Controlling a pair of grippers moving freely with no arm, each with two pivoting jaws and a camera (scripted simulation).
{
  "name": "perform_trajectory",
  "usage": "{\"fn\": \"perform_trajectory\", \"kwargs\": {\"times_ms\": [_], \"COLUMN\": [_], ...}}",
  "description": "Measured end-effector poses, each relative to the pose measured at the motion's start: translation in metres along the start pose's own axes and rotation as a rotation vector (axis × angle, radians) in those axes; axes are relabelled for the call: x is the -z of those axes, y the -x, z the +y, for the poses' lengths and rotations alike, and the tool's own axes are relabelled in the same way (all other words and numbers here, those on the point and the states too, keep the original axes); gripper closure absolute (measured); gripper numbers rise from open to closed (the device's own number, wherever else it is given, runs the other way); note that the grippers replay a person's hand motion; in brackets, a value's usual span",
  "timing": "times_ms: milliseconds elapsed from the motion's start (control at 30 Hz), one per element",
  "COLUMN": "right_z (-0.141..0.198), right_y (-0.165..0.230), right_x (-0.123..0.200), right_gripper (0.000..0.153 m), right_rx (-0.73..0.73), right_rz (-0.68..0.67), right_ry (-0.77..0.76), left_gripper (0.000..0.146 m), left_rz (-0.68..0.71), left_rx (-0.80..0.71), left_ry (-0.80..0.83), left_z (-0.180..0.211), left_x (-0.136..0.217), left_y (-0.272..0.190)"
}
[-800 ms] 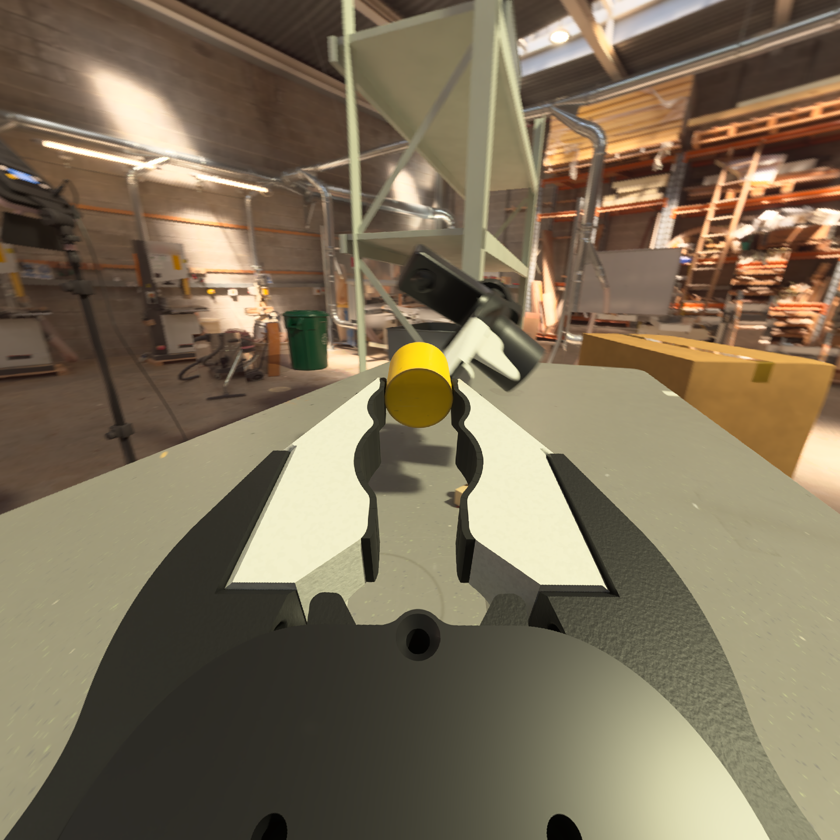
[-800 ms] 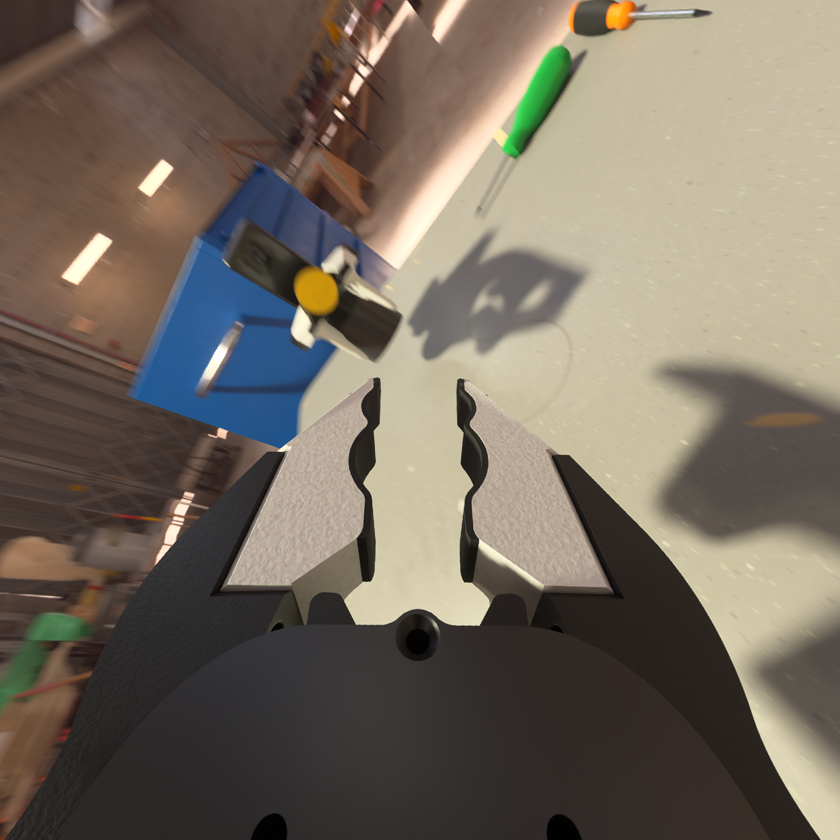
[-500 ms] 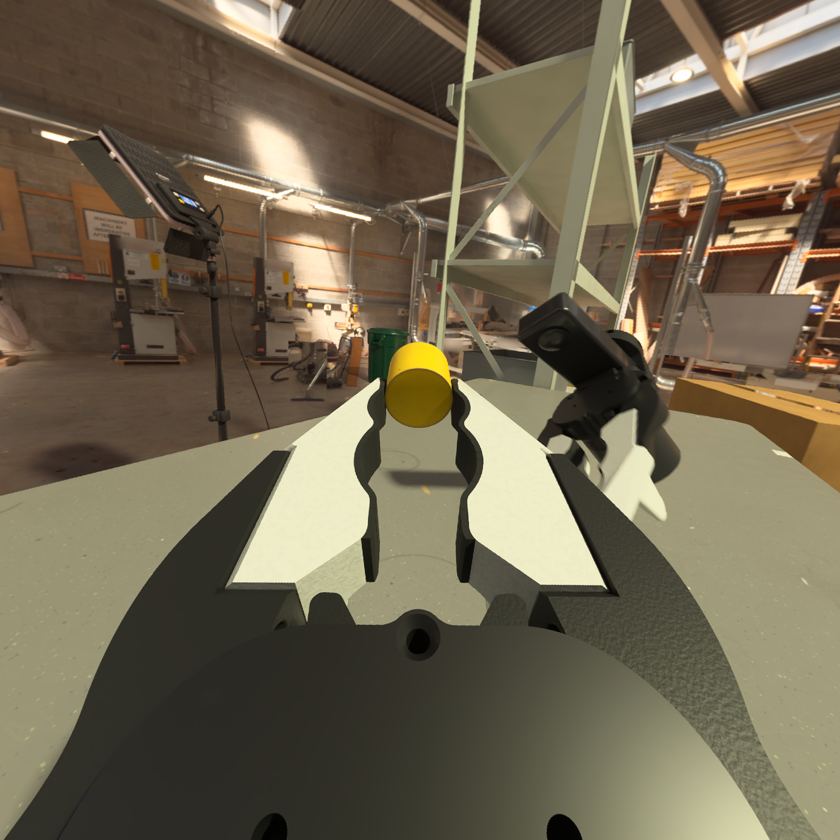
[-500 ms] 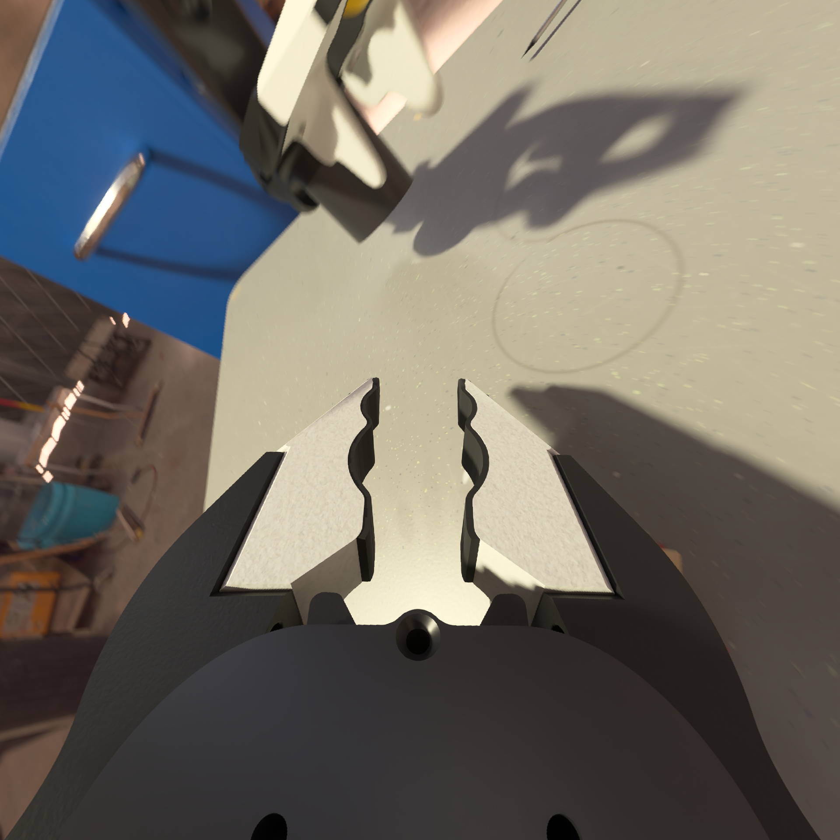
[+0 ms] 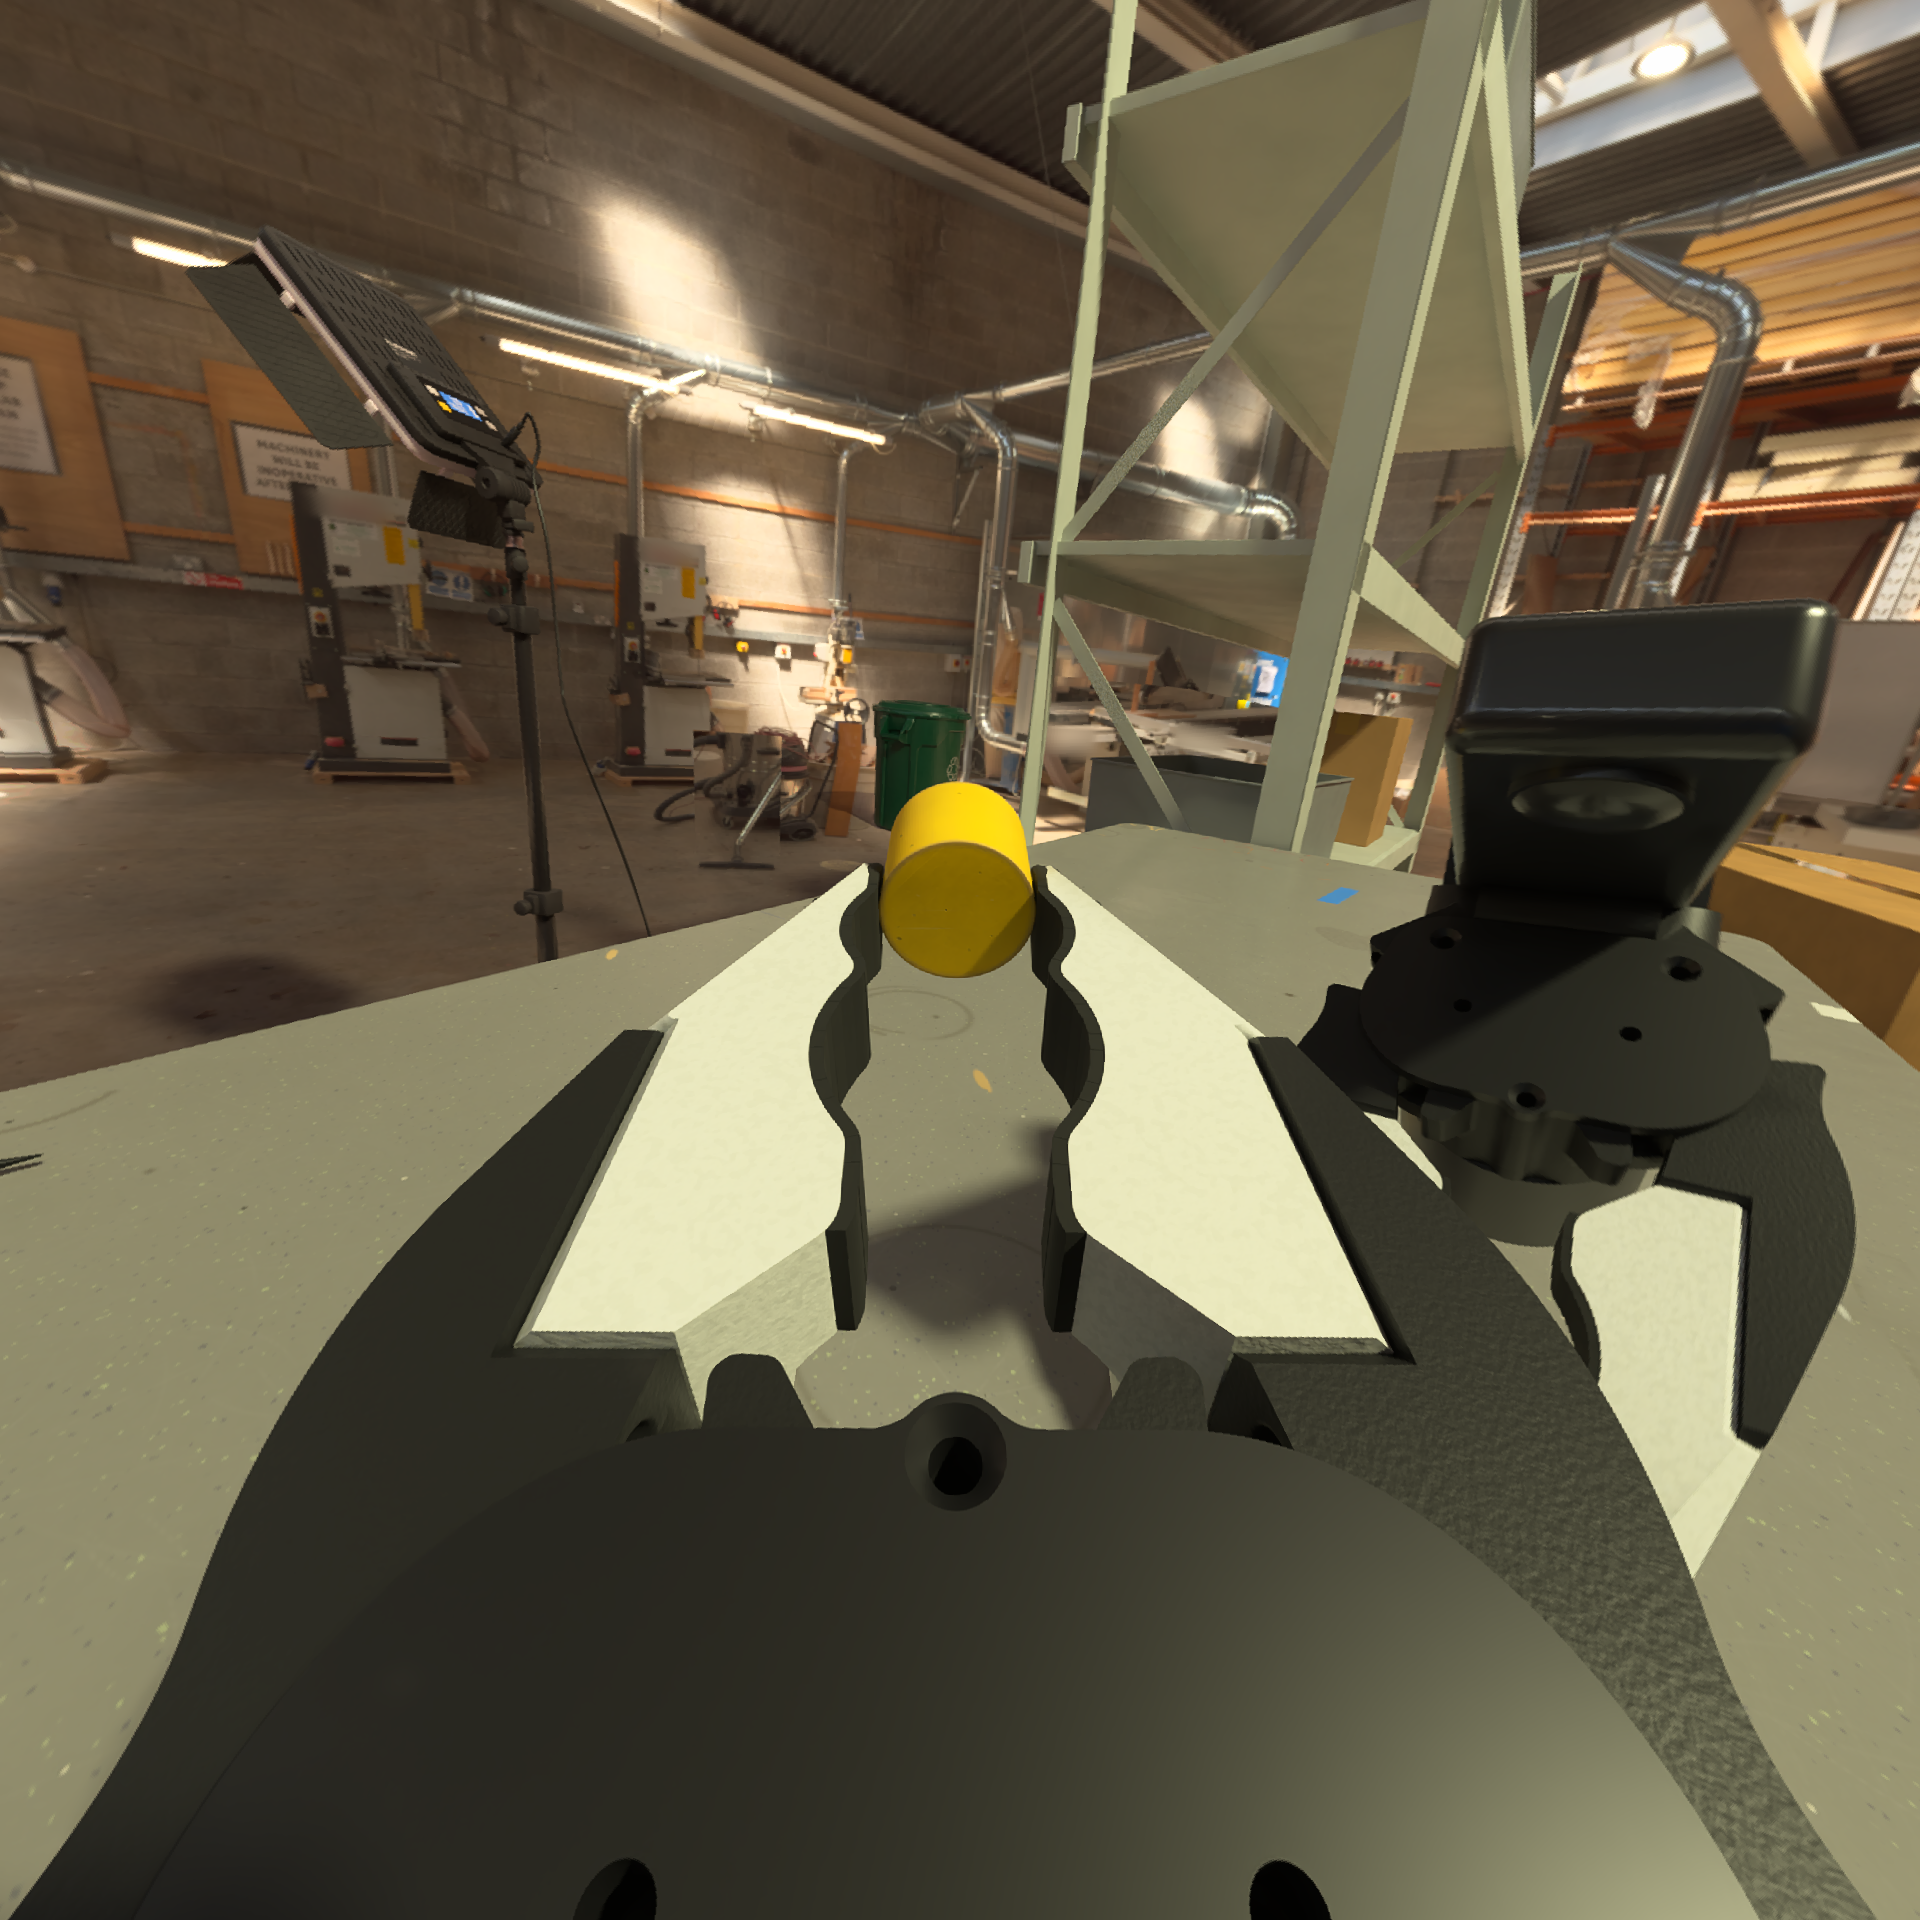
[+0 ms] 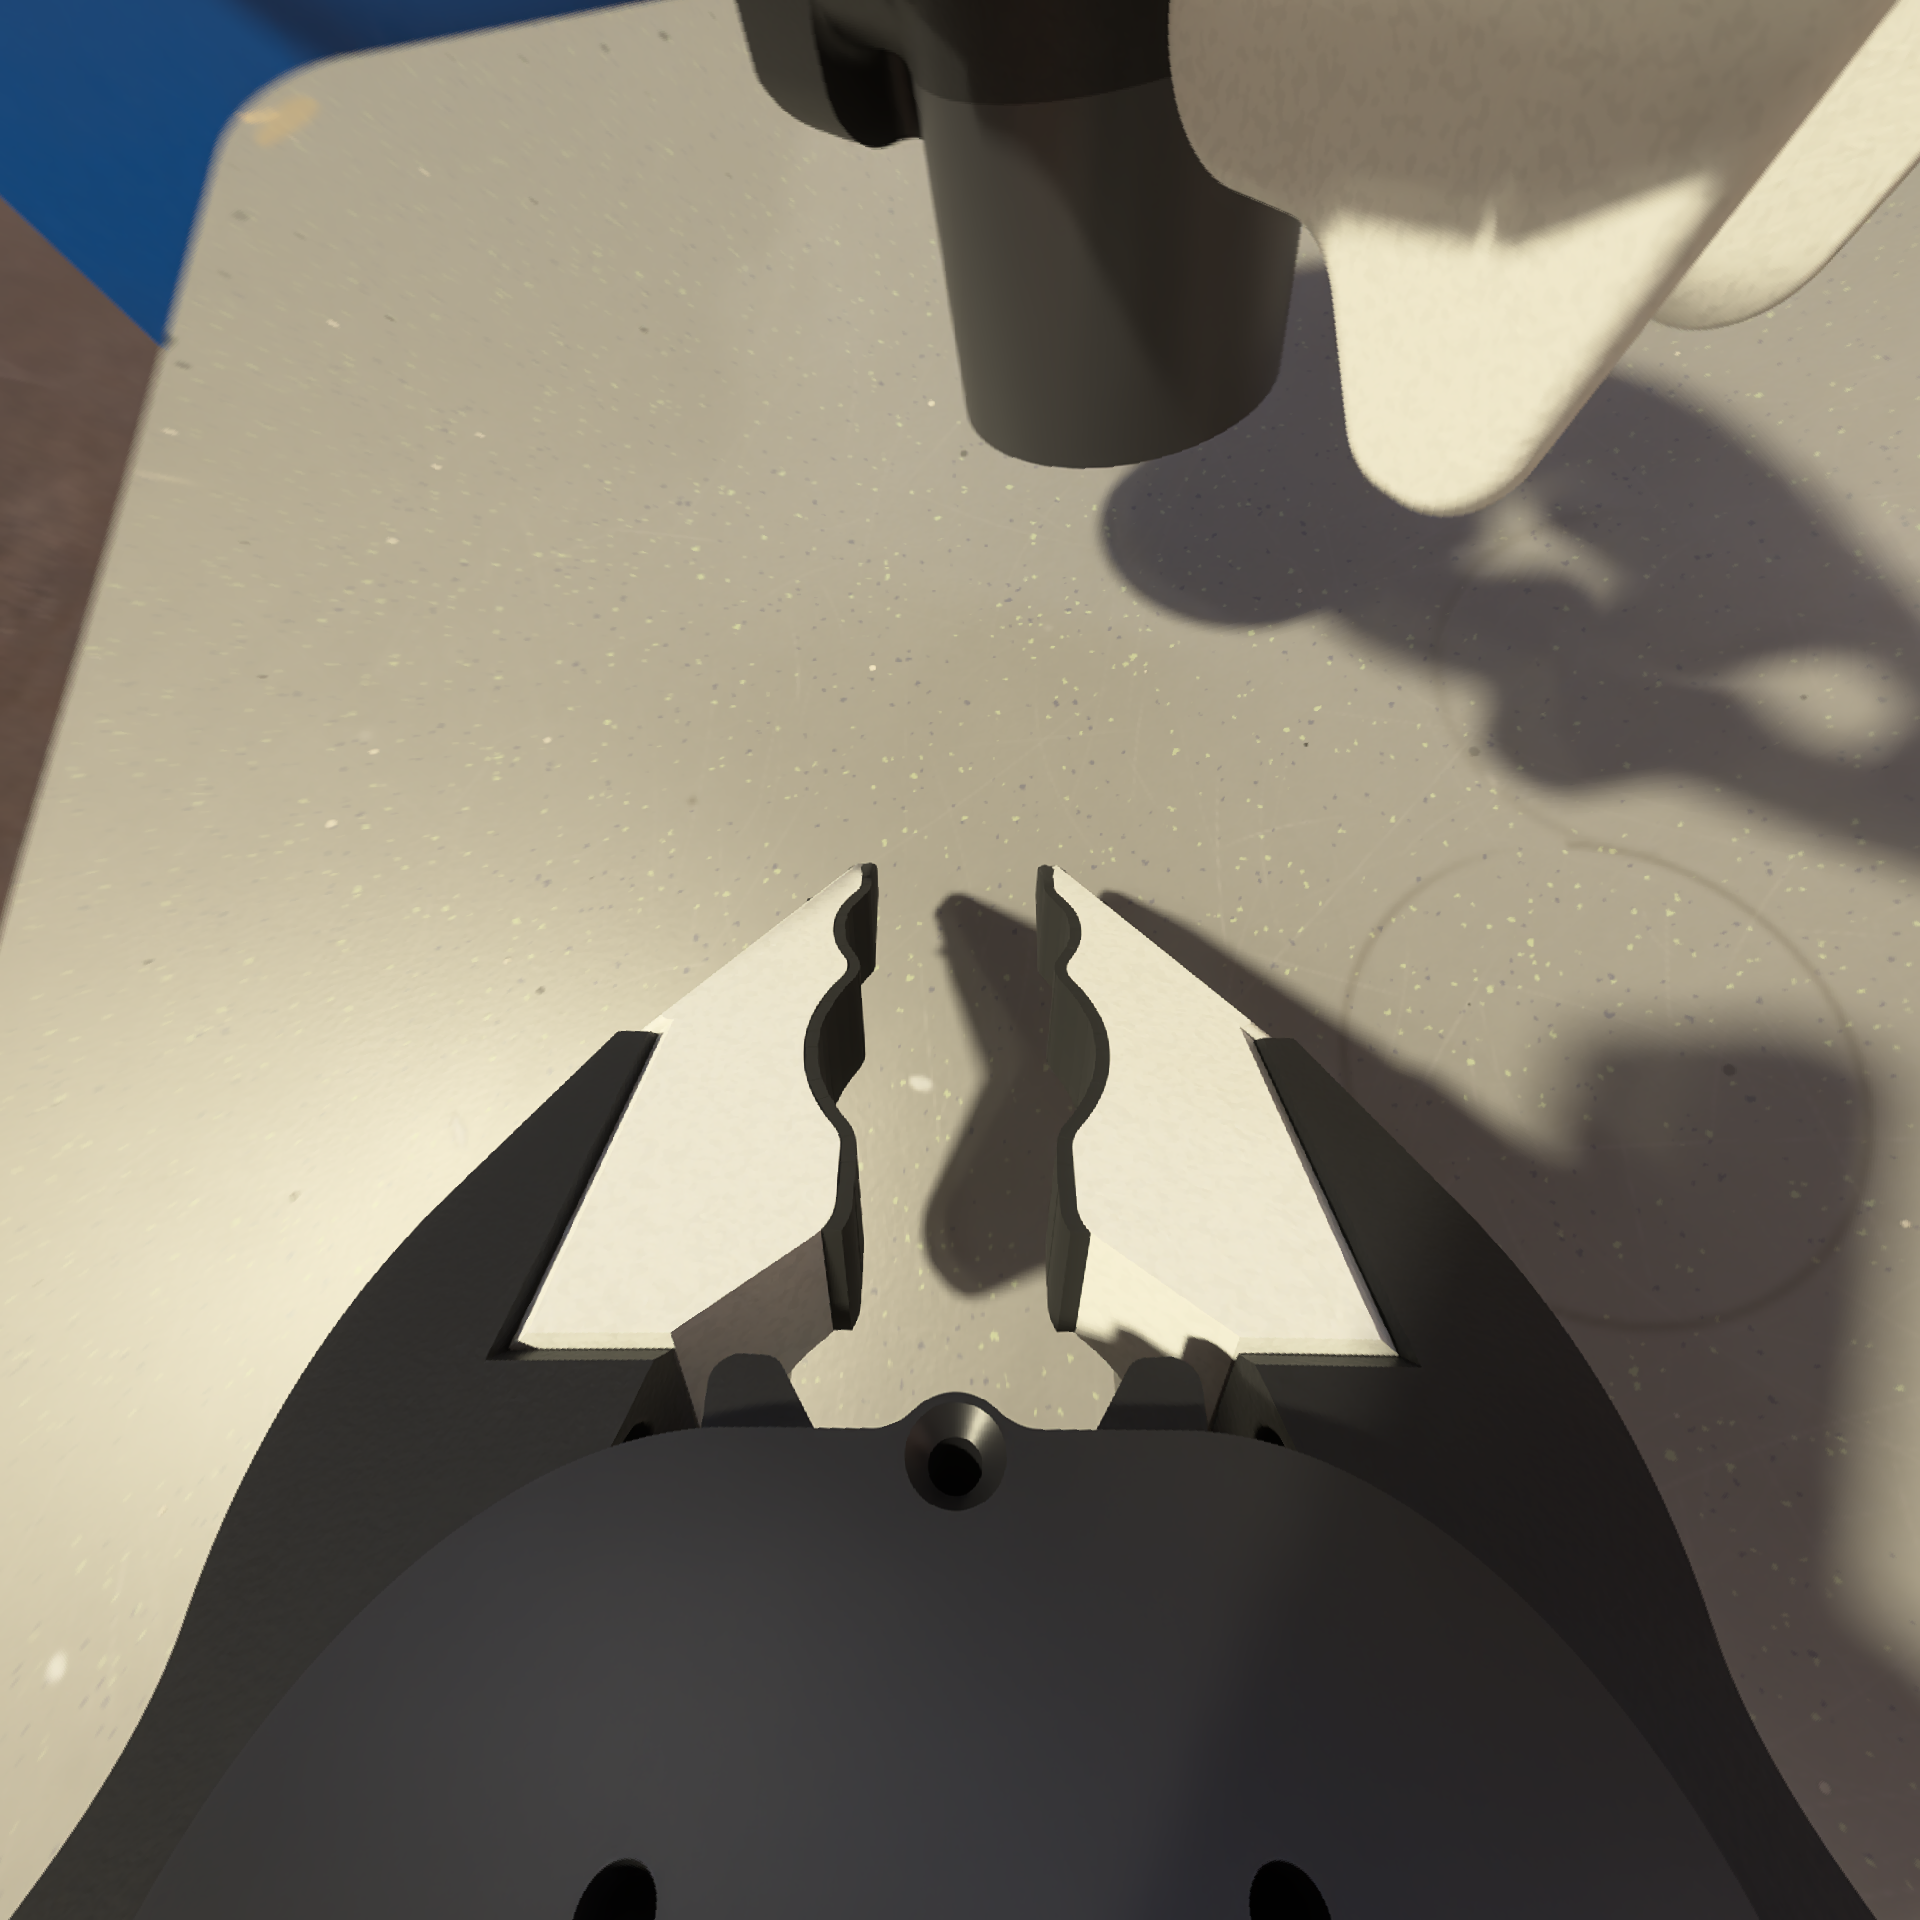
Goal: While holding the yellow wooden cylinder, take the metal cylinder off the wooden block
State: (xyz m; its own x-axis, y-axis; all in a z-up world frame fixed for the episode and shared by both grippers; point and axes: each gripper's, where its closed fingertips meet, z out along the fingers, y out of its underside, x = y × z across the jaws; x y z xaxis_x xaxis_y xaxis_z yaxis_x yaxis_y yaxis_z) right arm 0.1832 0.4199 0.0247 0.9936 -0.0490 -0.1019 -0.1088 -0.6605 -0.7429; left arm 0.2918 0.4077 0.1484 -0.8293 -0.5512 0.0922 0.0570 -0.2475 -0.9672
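My left gripper (image 5: 957, 899) is shut on the yellow wooden cylinder (image 5: 956, 883), which it holds at its fingertips above the grey table (image 5: 312, 1195). My right gripper (image 6: 957, 883) is open and empty and points down at the bare table top (image 6: 520, 623). In the left wrist view the right gripper's black body (image 5: 1579, 935) hangs close on the right. In the right wrist view the left gripper's underside (image 6: 1122, 260) fills the top edge. The metal cylinder and the wooden block show in neither view.
A tall pale green shelf frame (image 5: 1299, 468) stands behind the table. A cardboard box (image 5: 1829, 935) sits at the far right. A light stand (image 5: 520, 623) is on the floor to the left. A blue cabinet (image 6: 104, 104) lies past the table's corner.
The right gripper has swung in close beside my left gripper and tilted to face down at the table. The left gripper keeps hold of the yellow cylinder and has turned a little.
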Motion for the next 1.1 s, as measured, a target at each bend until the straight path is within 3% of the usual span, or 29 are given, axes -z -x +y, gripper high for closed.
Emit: {"fn": "perform_trajectory", "kwargs": {"times_ms": [167,267,533,667,833,1100], "right_z": [0.002,0.003,0.022,0.023,0.034,0.044], "right_y": [-0.008,-0.018,-0.074,-0.049,0.002,0.007], "right_x": [-0.007,0.001,0.071,0.08,0.062,0.045], "right_gripper": [0.137,0.146,0.152,0.144,0.132,0.124], "right_rx": [0.025,-0.032,-0.246,-0.247,-0.106,0.015], "right_rz": [0.134,0.205,0.419,0.255,0.065,0.079], "right_ry": [0.041,0.011,-0.139,-0.186,-0.101,0.015], "left_gripper": [0.118,0.118,0.118,0.118,0.118,0.118], "left_rz": [-0.005,-0.003,-0.007,-0.038,-0.09,-0.09], "left_rx": [0.004,0.025,0.049,0.073,0.07,0.079], "left_ry": [-0.007,-0.026,-0.025,-0.022,0.012,0.005], "left_z": [0.0,-0.003,-0.004,-0.004,-0.002,-0.003], "left_x": [0.008,0.012,0.019,0.021,0.024,0.027], "left_y": [-0.003,-0.003,0.001,0.009,0.018,0.02]}}
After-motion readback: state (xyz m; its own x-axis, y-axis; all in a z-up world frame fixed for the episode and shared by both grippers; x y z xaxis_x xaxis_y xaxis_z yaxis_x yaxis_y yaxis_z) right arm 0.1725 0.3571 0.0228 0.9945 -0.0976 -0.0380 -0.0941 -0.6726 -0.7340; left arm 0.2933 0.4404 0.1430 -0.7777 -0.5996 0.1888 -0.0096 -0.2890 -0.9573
